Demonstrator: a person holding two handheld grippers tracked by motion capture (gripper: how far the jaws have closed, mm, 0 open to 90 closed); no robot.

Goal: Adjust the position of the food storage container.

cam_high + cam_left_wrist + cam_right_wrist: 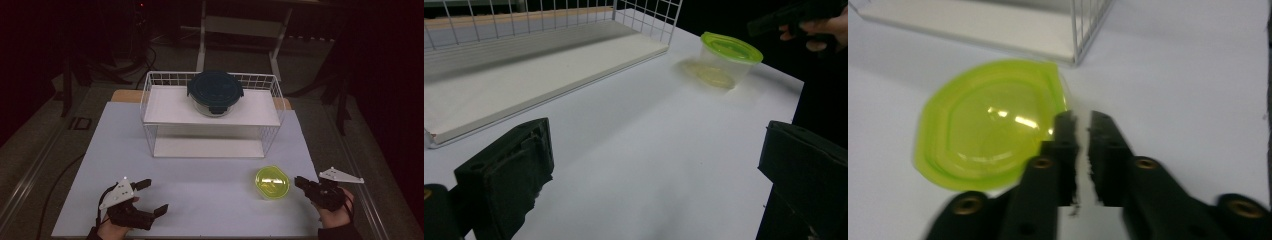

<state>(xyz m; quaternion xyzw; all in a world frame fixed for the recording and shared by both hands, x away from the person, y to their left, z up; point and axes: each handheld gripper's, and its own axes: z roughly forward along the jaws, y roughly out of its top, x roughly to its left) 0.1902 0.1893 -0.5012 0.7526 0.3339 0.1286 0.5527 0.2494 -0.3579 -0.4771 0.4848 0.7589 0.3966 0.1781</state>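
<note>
- My right gripper [298,181] hovers just beside the green-lidded container [272,182], jaws nearly together, holding nothing.
- My left gripper [152,196] sits wide open, empty, well apart from it.
- The container stands on the counter [210,190], near the wire rack [150,100].

— What did the right gripper view show?
— The right gripper [1082,120] rose from the bottom of the frame, its two black jaws nearly together with a thin gap between them and nothing in it.
— And beside it?
— A tub with a lime-green lid [983,125] sat left of centre on the white table [1188,75]; the left jaw's tip overlapped its right edge. A white wire rack [1083,30] stood along the top.
</note>
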